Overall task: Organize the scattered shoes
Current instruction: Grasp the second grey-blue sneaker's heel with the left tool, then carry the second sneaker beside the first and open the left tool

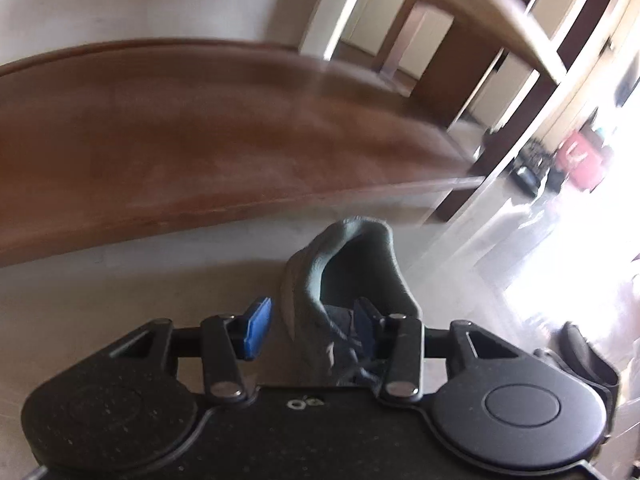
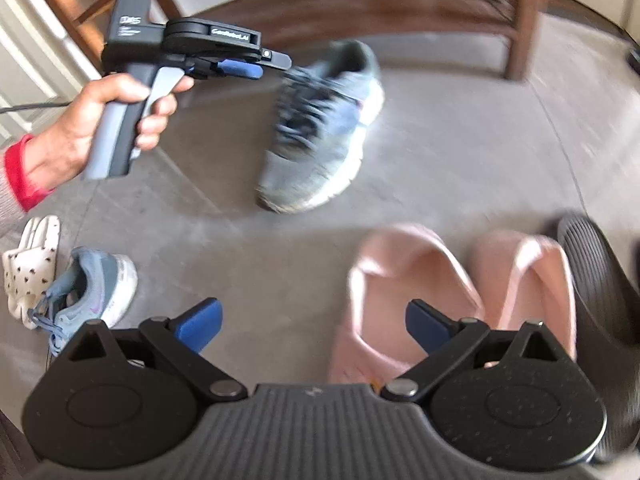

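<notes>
- Grey sneaker [image 2: 320, 128] hangs blurred above the floor [image 2: 460, 140], its collar between the left gripper's [image 1: 312, 328] jaws; whether they pinch it is unclear.
- Right gripper [image 2: 314, 326] jaws stand released over pink slippers [image 2: 400, 300].
- Blue sneaker [image 2: 92, 292] lies at left.

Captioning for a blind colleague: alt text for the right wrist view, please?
A hand-held left gripper hovers by a blurred grey sneaker. Nearer, the open right gripper hangs over two pink slippers; a blue sneaker and white slipper lie left.
</notes>
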{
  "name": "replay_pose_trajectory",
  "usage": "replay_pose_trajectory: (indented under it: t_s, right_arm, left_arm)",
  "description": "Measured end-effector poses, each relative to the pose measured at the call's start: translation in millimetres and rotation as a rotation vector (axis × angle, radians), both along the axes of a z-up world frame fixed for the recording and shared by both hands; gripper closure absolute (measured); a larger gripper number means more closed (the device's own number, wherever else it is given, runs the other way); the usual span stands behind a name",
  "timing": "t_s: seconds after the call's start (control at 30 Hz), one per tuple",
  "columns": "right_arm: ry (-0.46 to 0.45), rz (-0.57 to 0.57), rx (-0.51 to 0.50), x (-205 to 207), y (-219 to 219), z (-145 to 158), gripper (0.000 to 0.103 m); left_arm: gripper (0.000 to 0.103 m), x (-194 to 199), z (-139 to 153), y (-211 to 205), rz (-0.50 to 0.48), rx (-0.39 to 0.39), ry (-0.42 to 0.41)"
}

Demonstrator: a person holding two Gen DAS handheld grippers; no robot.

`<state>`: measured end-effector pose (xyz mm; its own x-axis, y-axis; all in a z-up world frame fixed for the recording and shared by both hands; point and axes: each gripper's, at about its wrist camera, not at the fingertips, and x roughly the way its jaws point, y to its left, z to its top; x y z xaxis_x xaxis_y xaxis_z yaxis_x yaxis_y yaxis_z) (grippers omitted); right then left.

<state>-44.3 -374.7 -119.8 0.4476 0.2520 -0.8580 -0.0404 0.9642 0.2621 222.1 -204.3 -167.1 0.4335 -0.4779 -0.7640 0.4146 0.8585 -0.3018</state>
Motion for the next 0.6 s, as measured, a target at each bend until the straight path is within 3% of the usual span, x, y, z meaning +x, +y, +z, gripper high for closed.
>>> replay_pose_trajectory:
  t_s: [0.03,0.1,0.17,0.4,0.6]
  right_arm:
    - [0.011,-0.017,0.003,-2,-4,-1,0.003]
    - [0.023,-0.031,0.006,-6,-8,-2,0.003]
    - [0.023,-0.029,0.002,-8,-7,-1,0.003]
    - [-0.008,0.021,-0.009,-2,4,2,0.003]
    - [-0.044,0.1,0.013,7,22,1,0.003]
  left_arm:
    - [0.07,1,-3,-5,0.0,0.023,-0.004]
    - [0.087,4,-10,-13,0.0,0.065,-0.015]
    - [0.09,2,-12,-11,0.005,0.065,-0.015]
    - [0.091,-43,-7,30,0.04,0.011,0.105]
    - [0.091,-125,-5,90,0.11,0.015,0.18]
